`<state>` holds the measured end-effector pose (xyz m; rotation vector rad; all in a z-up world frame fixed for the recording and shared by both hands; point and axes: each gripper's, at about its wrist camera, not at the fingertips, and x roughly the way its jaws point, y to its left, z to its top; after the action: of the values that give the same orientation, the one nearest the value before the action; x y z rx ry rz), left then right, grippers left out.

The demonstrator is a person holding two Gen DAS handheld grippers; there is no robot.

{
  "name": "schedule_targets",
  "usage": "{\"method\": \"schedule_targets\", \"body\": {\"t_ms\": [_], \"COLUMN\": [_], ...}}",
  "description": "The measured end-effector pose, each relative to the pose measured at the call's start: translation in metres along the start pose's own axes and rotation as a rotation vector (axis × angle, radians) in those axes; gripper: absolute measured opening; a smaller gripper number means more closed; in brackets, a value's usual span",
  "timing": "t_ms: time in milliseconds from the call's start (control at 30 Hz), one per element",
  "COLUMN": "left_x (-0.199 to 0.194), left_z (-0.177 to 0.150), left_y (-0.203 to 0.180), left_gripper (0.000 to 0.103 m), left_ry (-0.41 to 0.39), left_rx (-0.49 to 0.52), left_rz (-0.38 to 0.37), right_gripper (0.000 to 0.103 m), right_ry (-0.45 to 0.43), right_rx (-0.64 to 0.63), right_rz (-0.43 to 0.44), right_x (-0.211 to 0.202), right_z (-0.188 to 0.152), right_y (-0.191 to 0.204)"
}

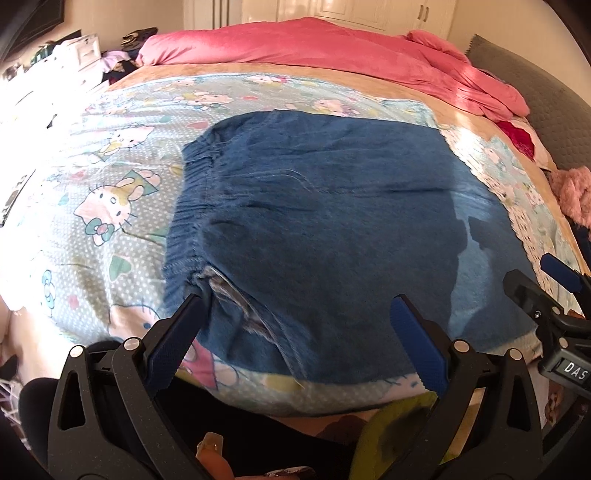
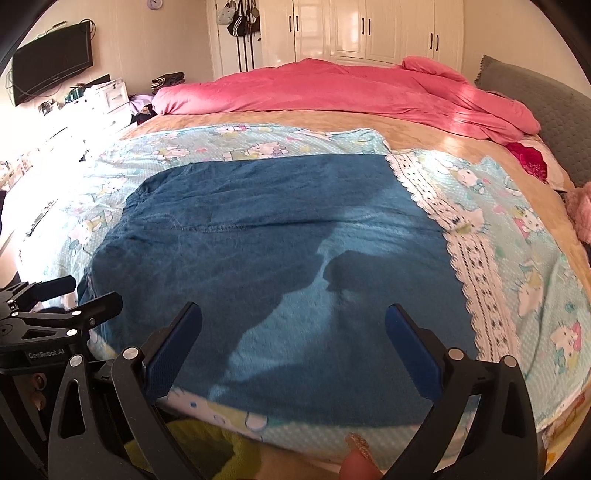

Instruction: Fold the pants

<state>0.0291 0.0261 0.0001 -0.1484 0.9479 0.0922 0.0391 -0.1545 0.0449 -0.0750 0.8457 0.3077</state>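
While I hold both tongs over the near edge of the bed, the views read so:

Left wrist view, tongs: my left gripper (image 1: 297, 306) stands wide, its blue pads (image 1: 177, 336) apart and closed on nothing.
Left wrist view, pants: the blue pants (image 1: 325, 221) lie flat on the cartoon-cat sheet (image 1: 110, 184), elastic waistband (image 1: 188, 206) to the left, folded into a broad block.
Left wrist view, hidden: my left pad covers the near waistband corner; whether it touches the cloth I cannot tell. A pale patch beside it is too blurred to name.
Left wrist view, cut off: my right gripper (image 1: 532, 273) enters at the right edge, only partly seen.

Right wrist view, tongs: my right gripper (image 2: 293, 315) is wide too, holding nothing, above the pants (image 2: 277, 240) at their near right part.
Right wrist view, only here: the lace border (image 2: 461, 258) right of the pants, the wall television (image 2: 51, 70), the wardrobe doors (image 2: 369, 29).
Right wrist view, cut off: my left gripper (image 2: 81, 295) at the left edge, hiding the waistband there.
Both views: pink duvet (image 2: 351, 92) heaped at the far side.
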Motion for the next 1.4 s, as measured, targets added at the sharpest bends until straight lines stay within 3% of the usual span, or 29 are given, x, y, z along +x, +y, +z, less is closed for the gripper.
{"method": "schedule_targets", "body": {"t_ms": [533,833,933,1033,1200,1400], "left_x": [0.027,0.055,0.067,0.08,0.109,0.132], "left_z": [0.054,0.1,0.113,0.123,0.137,0.144], "left_y": [0.062,0.086,0.093,0.097,0.106,0.111], "left_gripper": [0.095,0.095,0.095,0.095,0.095,0.095], "left_ry": [-0.009,0.006,0.029,0.046,0.09,0.092], "left_rx": [-0.1,-0.08,-0.084,-0.078,-0.06,-0.04], "left_rz": [0.043,0.062,0.037,0.032,0.081,0.07], "right_gripper": [0.099,0.099,0.099,0.099,0.099,0.099], "right_ry": [0.027,0.059,0.066,0.05,0.13,0.189], "right_rx": [-0.063,-0.166,-0.225,-0.31,-0.35,-0.439], "right_rz": [0.063,0.107,0.144,0.117,0.133,0.142], "right_x": [0.053,0.104,0.119,0.142,0.19,0.231], "right_z": [0.066,0.124,0.139,0.152,0.169,0.188], "right_y": [0.012,0.031,0.042,0.055,0.063,0.076]}}
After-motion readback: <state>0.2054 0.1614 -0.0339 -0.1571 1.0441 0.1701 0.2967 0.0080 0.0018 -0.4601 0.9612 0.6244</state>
